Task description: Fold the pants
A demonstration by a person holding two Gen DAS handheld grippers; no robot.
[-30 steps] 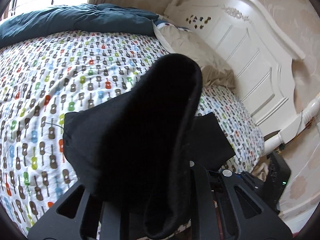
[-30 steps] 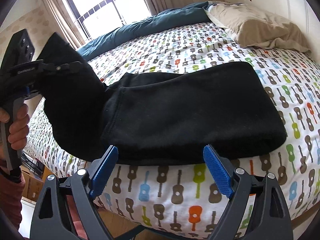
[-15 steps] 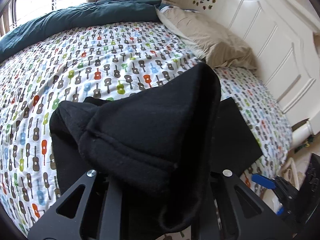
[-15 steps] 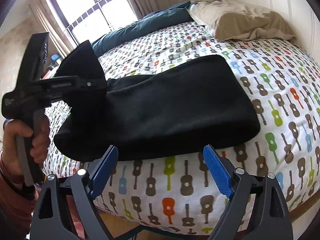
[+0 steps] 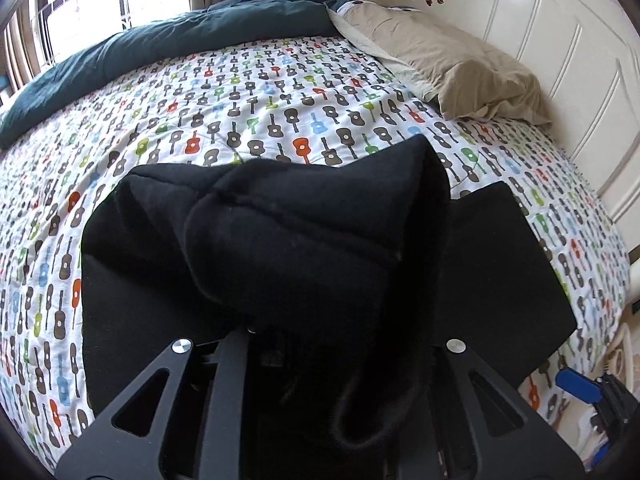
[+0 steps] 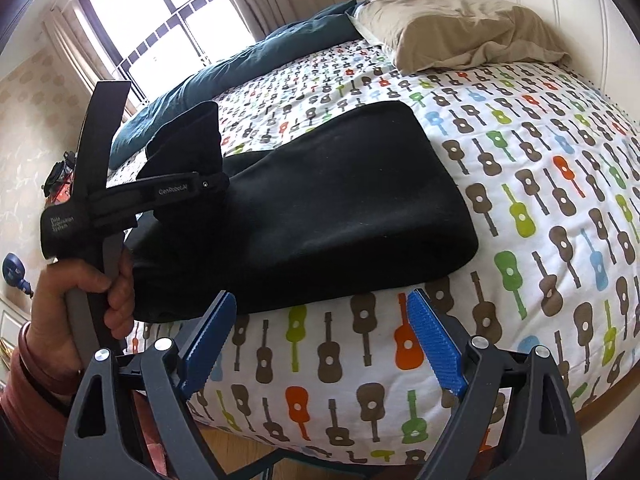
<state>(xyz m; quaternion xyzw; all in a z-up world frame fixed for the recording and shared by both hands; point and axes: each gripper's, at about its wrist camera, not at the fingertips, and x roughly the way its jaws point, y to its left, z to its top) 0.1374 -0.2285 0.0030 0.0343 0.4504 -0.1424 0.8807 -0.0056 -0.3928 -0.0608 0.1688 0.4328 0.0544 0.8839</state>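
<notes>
Since a second earlier, the bunched end of the black pants (image 5: pixel 320 240) had come lower and farther over the bed, so that it hung above the flat part of the garment rather than standing high in front of the headboard. I held that end in my left hand-held gripper (image 6: pixel 208 185), whose jaws were clamped tight on the cloth; in the left wrist view the fabric covered the fingertips completely, and only the black frame showed beneath it. In the right wrist view my left hand (image 6: pixel 84 292) gripped the handle at the left, and the lifted end of the pants (image 6: pixel 188 136) stood up above the jaws.

Most of the garment lay flat on the near part of the bed, a wide dark slab (image 6: pixel 340 216) running from left to right, its near edge close to the edge of the mattress.

My right hand-held gripper (image 6: pixel 320 340) sat just short of that near edge, jaws spread wide, blue ribbed pads (image 6: pixel 434 344) showing on both fingers, holding nothing and touching no cloth.

Under the pants was the guitar-print bedspread (image 5: pixel 260 92). Farther off, a beige pillow (image 5: pixel 452 64) lay at the far right against the white headboard (image 5: pixel 560 32), and a dark teal duvet (image 5: pixel 160 40) was heaped along the far side below the window (image 6: pixel 160 28).
</notes>
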